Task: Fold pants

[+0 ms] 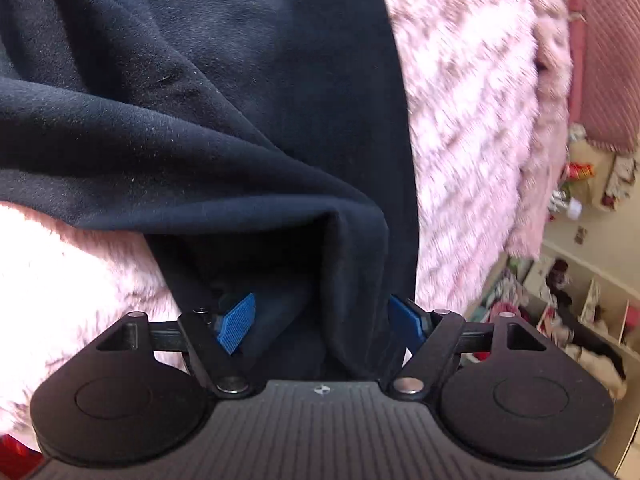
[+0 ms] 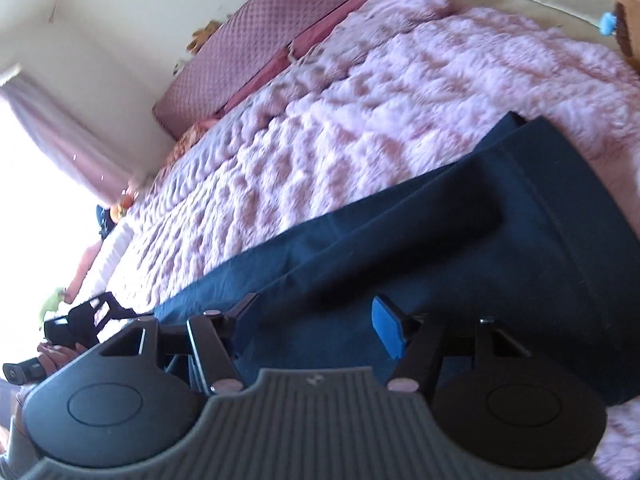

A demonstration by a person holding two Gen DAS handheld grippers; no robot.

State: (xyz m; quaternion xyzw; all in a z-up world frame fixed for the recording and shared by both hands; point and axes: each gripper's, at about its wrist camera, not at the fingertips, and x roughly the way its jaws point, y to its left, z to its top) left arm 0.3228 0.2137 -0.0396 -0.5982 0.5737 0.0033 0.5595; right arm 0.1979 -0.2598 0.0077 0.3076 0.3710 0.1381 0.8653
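While spread on the fuzzy pink blanket (image 2: 340, 128), navy pants (image 2: 460, 232) run lengthwise away from the cameras. Left claw (image 1: 320, 324) wide apart, cloth draped between; right claw (image 2: 304, 328) wide apart, holding nothing.

- A home bedroom, going by the bed under a fluffy pink blanket (image 2: 360, 112)
- Padded pink headboard (image 2: 256, 44) against a cream wall
- Pink curtain (image 2: 60, 140) beside a bright window
- Cluttered cubby shelves (image 1: 580, 300) stuffed with toys and clothes
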